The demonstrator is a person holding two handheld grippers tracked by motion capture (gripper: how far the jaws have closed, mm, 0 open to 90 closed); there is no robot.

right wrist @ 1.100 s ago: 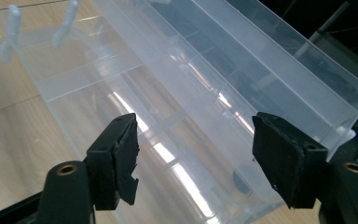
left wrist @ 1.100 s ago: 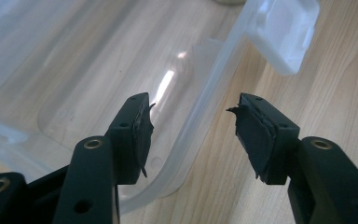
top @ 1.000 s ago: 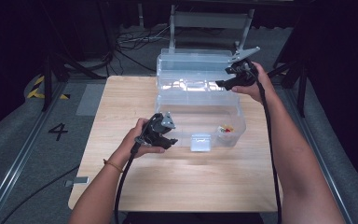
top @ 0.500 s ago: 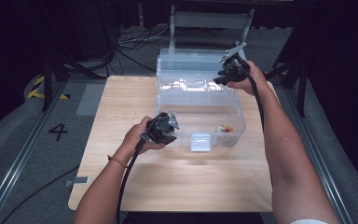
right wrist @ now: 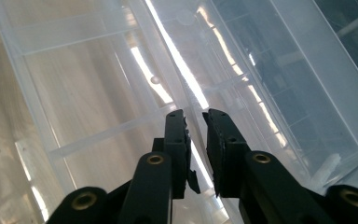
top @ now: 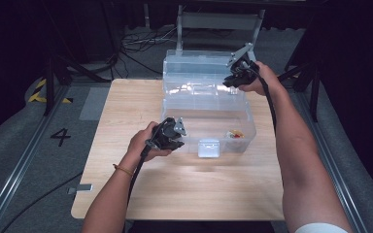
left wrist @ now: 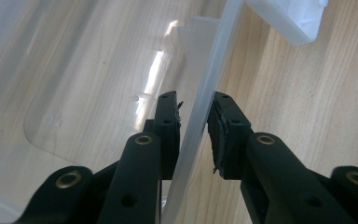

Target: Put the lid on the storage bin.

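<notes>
Both grippers clamped on the clear box

Now the clear plastic compartment box (top: 209, 104) stands open at the far middle of the light wooden table (top: 126, 194), its lid raised at the back and a white latch (top: 209, 148) on its near wall. Small orange and yellow bits (top: 234, 134) lie in its near right corner. At the near left corner, the left gripper (top: 178, 135) pinches the box's front wall: in the left gripper view the thin clear wall (left wrist: 200, 112) runs straight up between the two black jaws, whose pads press on it from either side. At the far right, the right gripper (top: 229, 81) bites the rim of the inner tray (top: 194, 90); its jaws have just been closing, and in the right gripper view they stand narrow with a clear ridge (right wrist: 191, 126) caught between them. Both forearms reach in from the near edge, a thin band on the left wrist (top: 122, 169). Beyond the table sit a grey metal frame (top: 218, 22) and loose cables (top: 136, 41) on the floor, where a black numeral four (top: 60, 137) is marked at the left
</notes>
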